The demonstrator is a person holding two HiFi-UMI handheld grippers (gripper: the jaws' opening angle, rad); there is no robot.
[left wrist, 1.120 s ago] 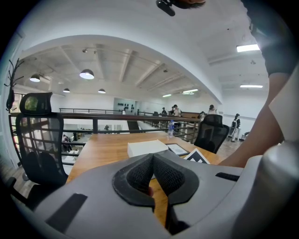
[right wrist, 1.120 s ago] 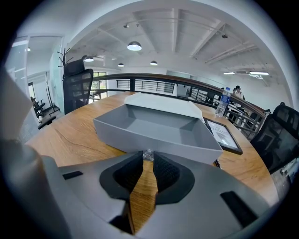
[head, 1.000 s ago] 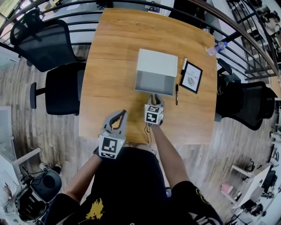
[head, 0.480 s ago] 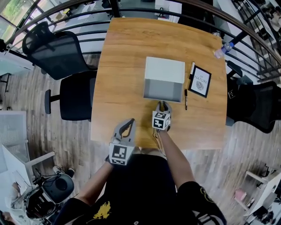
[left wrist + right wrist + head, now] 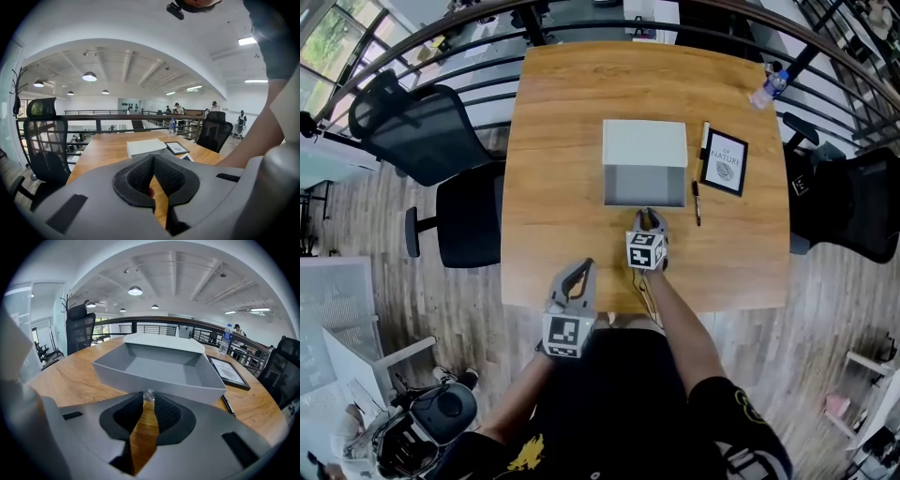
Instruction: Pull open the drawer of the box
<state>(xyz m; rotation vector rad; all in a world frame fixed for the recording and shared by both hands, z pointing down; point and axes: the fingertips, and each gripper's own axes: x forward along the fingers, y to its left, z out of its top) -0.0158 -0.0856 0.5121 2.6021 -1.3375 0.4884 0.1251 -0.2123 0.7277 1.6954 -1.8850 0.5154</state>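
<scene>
A white box (image 5: 644,142) stands in the middle of the wooden table (image 5: 553,112), its grey drawer (image 5: 644,185) pulled out toward me and empty. My right gripper (image 5: 649,214) is at the drawer's front wall. In the right gripper view its tips (image 5: 148,398) are shut on the drawer's small clear knob (image 5: 148,394), with the drawer (image 5: 159,369) wide open just beyond. My left gripper (image 5: 579,267) hovers at the table's near edge, left of the right one, shut and holding nothing. In the left gripper view the box (image 5: 145,146) lies far ahead of the closed left gripper (image 5: 153,159).
A framed picture (image 5: 724,162) lies right of the box, with a black pen (image 5: 697,202) and a second pen (image 5: 705,136) beside it. A water bottle (image 5: 766,91) stands at the far right corner. Office chairs (image 5: 422,127) (image 5: 848,202) flank the table, and a railing runs behind it.
The head view has shifted a little. The right gripper stays at the front of the open drawer and the left gripper stays by the table's near edge.
</scene>
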